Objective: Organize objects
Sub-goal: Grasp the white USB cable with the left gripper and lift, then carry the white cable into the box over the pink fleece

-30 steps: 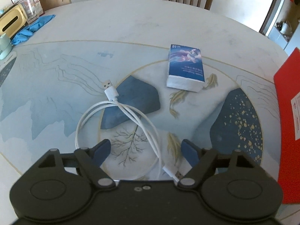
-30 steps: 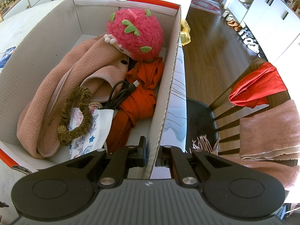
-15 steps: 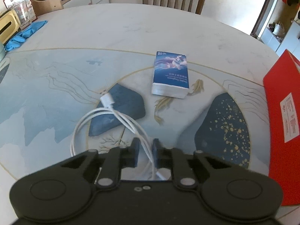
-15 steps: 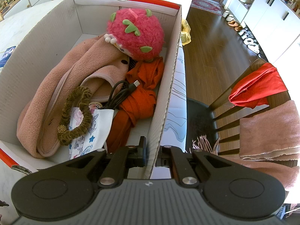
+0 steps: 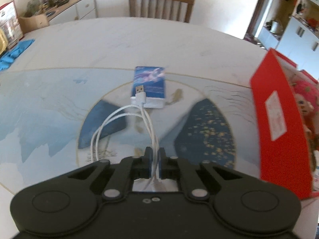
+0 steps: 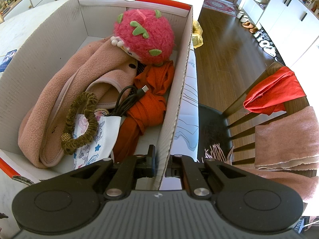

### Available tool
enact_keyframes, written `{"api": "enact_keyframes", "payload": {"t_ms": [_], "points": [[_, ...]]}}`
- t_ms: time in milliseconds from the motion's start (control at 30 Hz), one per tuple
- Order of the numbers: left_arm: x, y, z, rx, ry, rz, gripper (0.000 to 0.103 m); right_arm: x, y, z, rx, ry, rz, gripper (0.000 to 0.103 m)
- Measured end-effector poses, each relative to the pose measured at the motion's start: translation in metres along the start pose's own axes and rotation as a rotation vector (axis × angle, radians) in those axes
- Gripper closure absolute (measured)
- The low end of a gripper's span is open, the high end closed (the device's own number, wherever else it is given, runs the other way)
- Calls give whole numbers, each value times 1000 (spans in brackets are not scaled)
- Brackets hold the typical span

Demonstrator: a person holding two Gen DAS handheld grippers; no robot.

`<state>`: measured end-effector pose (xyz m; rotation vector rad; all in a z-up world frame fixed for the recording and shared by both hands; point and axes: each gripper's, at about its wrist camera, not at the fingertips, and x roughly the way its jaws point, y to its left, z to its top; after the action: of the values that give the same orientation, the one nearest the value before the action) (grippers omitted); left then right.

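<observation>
White cable (image 5: 146,119) is hanging clamped in the left gripper (image 5: 155,166) fingers, boxing pending, while the right gripper (image 6: 160,162) is pinching the cardboard box (image 6: 175,107) wall; tissue pack (image 5: 152,83) is waiting on the bench (image 5: 99,45).

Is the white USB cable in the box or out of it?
Out: the white USB cable hangs from the shut left gripper above the table.

The left wrist view is motion-blurred, so the print on the blue tissue pack (image 5: 149,85) is unreadable. The red box (image 5: 279,123) runs off the edge at 3 o'clock. The white cable (image 5: 123,117) has its lower end hidden behind the jaws at 6 o'clock. In the right wrist view, the black cable (image 6: 127,99) disappears under the patterned pouch (image 6: 93,139).
</observation>
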<state>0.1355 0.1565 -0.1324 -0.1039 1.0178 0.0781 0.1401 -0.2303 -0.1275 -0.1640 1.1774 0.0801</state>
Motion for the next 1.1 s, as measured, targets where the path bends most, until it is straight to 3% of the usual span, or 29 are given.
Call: {"api": "enact_keyframes", "payload": {"t_ms": [667, 1100], "points": [[-51, -52, 24, 93, -109, -191, 100, 1, 1, 2, -2, -2, 1, 96], [-95, -108, 55, 244, -233, -311, 100, 2, 1, 2, -4, -3, 1, 96]]}}
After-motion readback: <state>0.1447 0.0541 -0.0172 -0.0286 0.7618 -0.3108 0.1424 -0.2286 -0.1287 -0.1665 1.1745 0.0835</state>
